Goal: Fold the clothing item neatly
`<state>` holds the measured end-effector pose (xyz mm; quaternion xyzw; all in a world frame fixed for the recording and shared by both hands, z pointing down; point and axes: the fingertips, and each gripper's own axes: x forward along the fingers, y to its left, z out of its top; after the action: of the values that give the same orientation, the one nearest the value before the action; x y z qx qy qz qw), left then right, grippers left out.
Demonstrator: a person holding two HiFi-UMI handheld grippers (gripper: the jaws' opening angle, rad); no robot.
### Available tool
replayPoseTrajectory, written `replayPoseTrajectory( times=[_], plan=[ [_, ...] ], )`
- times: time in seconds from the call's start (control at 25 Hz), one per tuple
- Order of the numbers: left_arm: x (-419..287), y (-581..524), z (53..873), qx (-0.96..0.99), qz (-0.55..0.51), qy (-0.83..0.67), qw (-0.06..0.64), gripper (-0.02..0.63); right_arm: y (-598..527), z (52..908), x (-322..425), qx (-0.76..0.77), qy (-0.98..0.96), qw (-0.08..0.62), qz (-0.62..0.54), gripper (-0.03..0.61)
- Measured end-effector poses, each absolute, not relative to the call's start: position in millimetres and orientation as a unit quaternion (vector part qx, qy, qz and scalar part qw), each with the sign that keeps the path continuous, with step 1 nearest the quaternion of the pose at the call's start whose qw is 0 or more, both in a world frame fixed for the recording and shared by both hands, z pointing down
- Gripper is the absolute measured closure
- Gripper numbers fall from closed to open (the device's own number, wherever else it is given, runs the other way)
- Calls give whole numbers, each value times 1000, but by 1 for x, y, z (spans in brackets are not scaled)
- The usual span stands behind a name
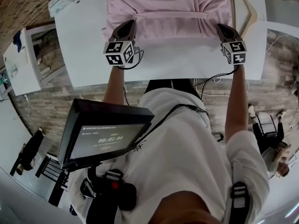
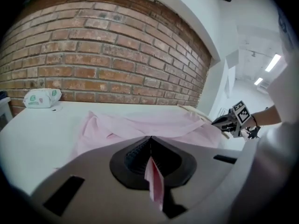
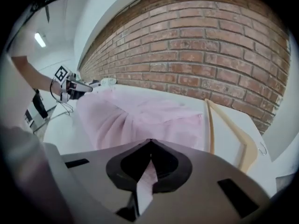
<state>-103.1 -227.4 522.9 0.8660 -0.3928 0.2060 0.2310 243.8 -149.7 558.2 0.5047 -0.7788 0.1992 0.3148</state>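
My left gripper (image 1: pixel 130 24) at 11 o'clock, right gripper (image 1: pixel 221 28) at 1 o'clock, both clamped on pink garment (image 1: pixel 168 6) edge, white table (image 1: pixel 163 64).

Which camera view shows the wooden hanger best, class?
The right gripper view: the wooden hanger lies close and large beside the pink garment. The head view cuts it off at the picture's top; the left gripper view shows only a sliver.

Bright, even light is given by long white ceiling strip lights (image 2: pixel 272 62). Glare: flat white worktop (image 1: pixel 88 55) nearly washed out. Edges bent, darkened by fisheye.
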Motion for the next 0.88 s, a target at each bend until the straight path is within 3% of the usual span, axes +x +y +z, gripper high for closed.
replayPoseTrajectory(
  times=[0.24,0.88],
  plan=[
    [-101,-206,481,879,155,-396,216,611,-137,495,222,531,-797,208,201,574],
    [-64,-118,407,890,94,-410,177,612,-50,416,175,528,-827,137,138,574]
  ],
)
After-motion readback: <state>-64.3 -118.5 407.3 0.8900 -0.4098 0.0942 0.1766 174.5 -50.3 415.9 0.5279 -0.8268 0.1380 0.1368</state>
